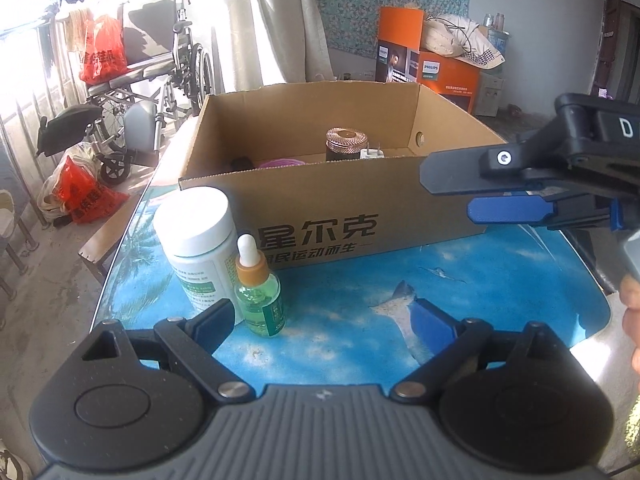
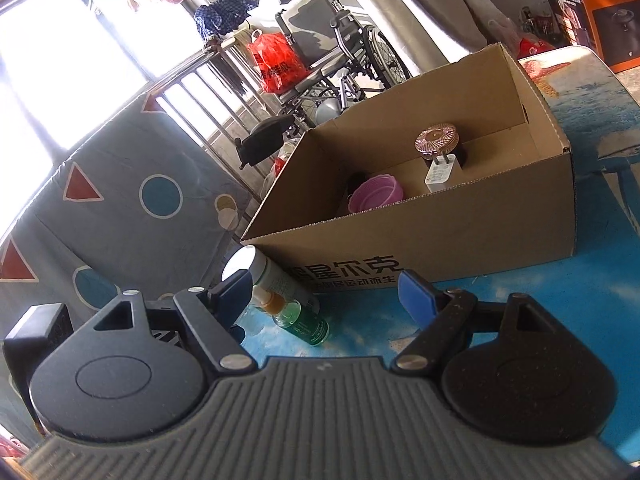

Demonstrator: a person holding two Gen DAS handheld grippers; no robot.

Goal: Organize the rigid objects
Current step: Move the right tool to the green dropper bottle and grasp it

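A white-lidded jar (image 1: 192,232) and a green dropper bottle (image 1: 258,292) stand side by side on the blue table, just in front of an open cardboard box (image 1: 320,220). My left gripper (image 1: 326,320) is open and empty, its left finger close beside the dropper bottle. My right gripper (image 1: 448,194) reaches in from the right along the box front. In the right wrist view that right gripper (image 2: 324,288) is open and empty, with the dropper bottle (image 2: 296,316) and jar (image 2: 256,268) near its left finger. The box (image 2: 440,240) holds a rose-gold-lidded jar (image 2: 436,140), a white charger (image 2: 442,172) and a pink bowl (image 2: 376,192).
The table (image 1: 480,280) has an ocean-print top, and its left edge runs close to the jar. Beyond it stand a wheelchair (image 1: 160,80), red bags (image 1: 80,196) on the floor and an orange carton (image 1: 440,68). A hand (image 1: 632,308) shows at the right edge.
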